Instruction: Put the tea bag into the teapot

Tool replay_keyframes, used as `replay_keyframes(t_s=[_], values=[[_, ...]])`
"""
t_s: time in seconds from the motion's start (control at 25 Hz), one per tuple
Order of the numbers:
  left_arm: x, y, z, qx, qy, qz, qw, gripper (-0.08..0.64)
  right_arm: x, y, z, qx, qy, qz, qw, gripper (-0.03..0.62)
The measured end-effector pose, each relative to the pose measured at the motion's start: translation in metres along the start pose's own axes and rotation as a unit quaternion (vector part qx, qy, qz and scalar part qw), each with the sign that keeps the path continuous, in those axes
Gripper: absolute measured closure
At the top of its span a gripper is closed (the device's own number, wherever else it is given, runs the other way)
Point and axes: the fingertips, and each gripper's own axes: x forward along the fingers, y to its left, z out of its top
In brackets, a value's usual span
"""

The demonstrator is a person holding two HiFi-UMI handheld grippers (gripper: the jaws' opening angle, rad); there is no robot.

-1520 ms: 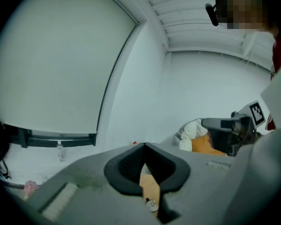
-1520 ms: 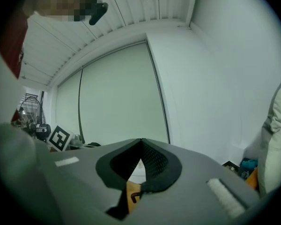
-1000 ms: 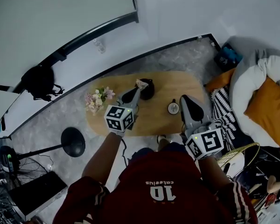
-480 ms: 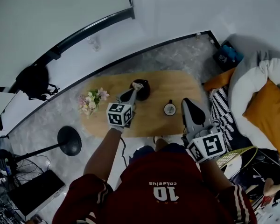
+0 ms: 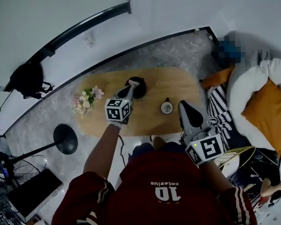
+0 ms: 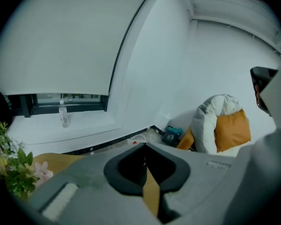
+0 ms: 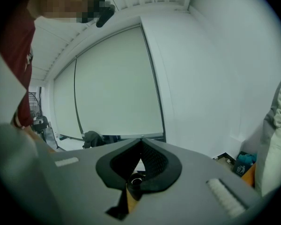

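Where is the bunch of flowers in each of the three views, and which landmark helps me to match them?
Head view: the flowers stand at the left end of the wooden table.
Left gripper view: at the lower left edge.
Right gripper view: not in it.
Shared landmark: the orange cushion, at the right in the head view and the left gripper view.

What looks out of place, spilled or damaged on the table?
Nothing stands out. The teapot, cup and flowers sit apart on the table, no spill visible; the left gripper holds the tea bag by the teapot.
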Motion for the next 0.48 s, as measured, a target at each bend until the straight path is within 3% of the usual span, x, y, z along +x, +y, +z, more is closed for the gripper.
replay_keyframes(t_s=[0.48], values=[[-0.0004,0.0053,0.0056,0.007,-0.008,0.010,0.9999,0.456,-0.0030,-0.0040,-0.0018,0.005,0.000,-0.005,1.000,0.590]])
